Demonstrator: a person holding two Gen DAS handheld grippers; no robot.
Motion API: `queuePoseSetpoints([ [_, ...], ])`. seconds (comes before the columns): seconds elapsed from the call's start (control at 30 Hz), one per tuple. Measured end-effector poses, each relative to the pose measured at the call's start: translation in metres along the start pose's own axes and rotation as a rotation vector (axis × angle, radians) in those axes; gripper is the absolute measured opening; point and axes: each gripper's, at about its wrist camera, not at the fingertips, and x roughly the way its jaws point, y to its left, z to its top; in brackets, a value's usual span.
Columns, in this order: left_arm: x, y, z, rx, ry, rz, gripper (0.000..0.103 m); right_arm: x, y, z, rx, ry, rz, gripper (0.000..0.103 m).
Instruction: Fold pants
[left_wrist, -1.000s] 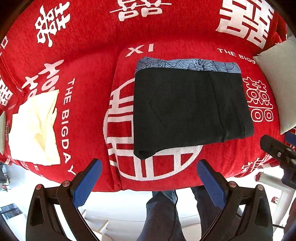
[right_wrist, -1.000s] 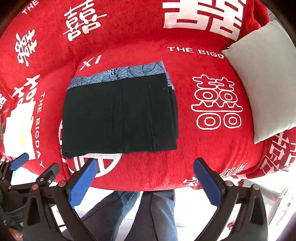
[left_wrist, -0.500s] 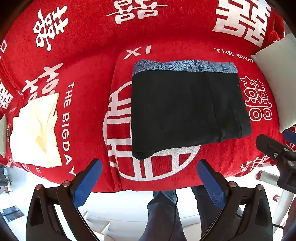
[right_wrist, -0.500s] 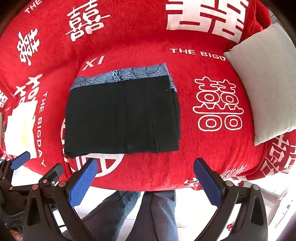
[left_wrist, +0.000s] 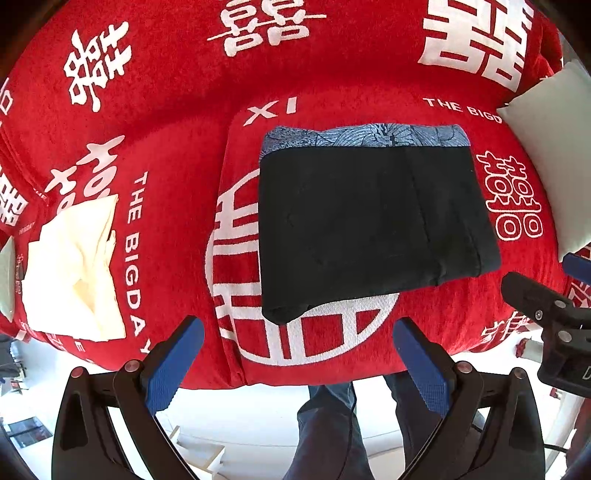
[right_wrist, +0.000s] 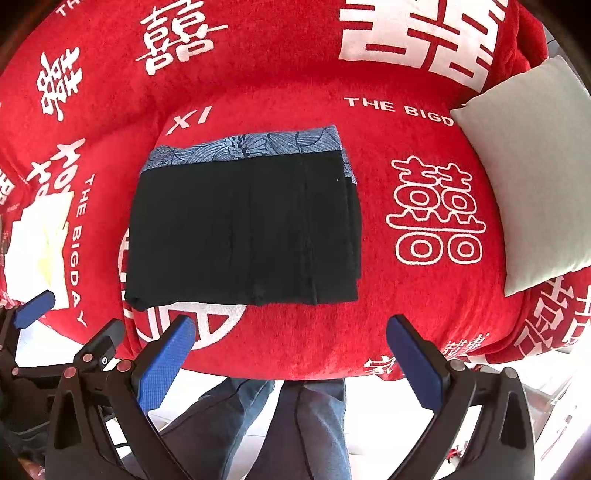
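My left claw (left_wrist: 298, 356) released and hovering off the sofa's edge, my right claw (right_wrist: 289, 356) likewise spread wide, folded black pants (right_wrist: 243, 232) lying flat just ahead of both, red printed sofa cover (right_wrist: 424, 302) beneath, grey cushion (right_wrist: 532, 166) ahead to my right, cream cloth (left_wrist: 74, 269) ahead to my left.

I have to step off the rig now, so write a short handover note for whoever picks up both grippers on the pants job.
Left gripper: open, empty, held off the sofa's front edge.
Right gripper: open, empty, also clear of the cloth.
Black pants lie folded into a flat rectangle on the red sofa cover, on top of a blue patterned garment.
Cream cloth lies to the left, grey cushion to the right.
Done: the fold looks finished.
Left: perhaps square the near-left corner.
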Motion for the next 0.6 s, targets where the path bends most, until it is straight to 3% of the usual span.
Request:
queuePoseSetpoints([
  [0.6, 0.0004, -0.0024, -0.0006, 0.006, -0.008, 0.004, 0.103, 0.001, 0.0043, 0.0006, -0.01, 0.001, -0.006, 0.103],
])
